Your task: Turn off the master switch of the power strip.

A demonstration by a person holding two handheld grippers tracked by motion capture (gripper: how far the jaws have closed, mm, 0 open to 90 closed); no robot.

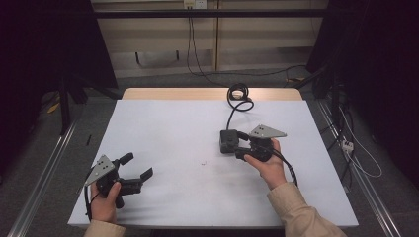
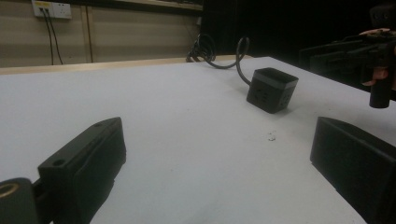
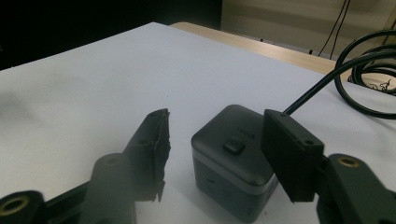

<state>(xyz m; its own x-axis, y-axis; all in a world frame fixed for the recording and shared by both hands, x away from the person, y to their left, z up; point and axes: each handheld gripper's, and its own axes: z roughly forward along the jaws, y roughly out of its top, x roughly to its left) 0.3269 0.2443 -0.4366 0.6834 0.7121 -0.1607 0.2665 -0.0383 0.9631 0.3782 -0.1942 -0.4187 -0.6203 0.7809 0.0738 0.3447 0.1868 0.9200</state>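
Item: black cube socket (image 1: 228,141), upright on the white table (image 1: 173,128) right of centre, its black cable (image 1: 236,106) trailing to a coil at the far edge; right gripper (image 1: 236,146) straddles it, jaws parted, no pad visibly pressing. Left gripper (image 1: 137,166), near left corner: jaws wide apart, holding nothing.

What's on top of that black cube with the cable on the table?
The black cube carries a small square button on its top face, with faint marking beside it, too small to read. The right gripper's far jaw covers the top's rear corner.
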